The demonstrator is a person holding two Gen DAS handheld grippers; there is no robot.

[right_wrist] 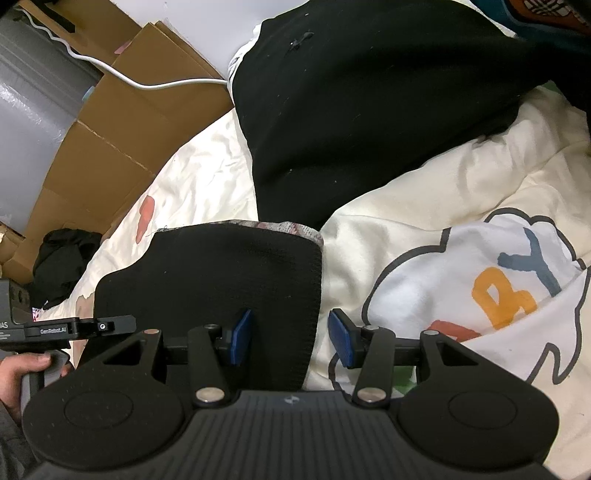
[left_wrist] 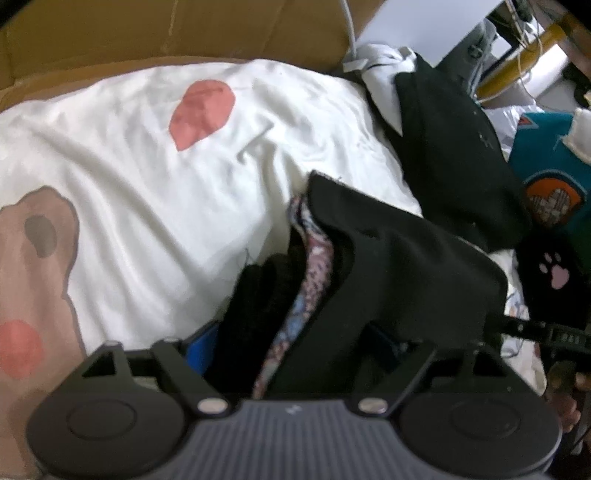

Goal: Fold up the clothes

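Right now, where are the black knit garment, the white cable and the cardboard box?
Black knit garment (right_wrist: 229,273): right wrist view, on its ribbed flat middle.
White cable (right_wrist: 162,85): right wrist view, on its curved stretch across the cardboard.
Cardboard box (left_wrist: 177,29): left wrist view, on its brown flap.

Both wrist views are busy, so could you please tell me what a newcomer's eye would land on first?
First, the black knit garment with a patterned lining, lying on the cream cartoon-printed bed cover, with its ribbed edge between the right gripper's blue pads. In the left wrist view the same garment bunches up between the left gripper's jaws. Behind it lies a larger black garment, beside brown cardboard.
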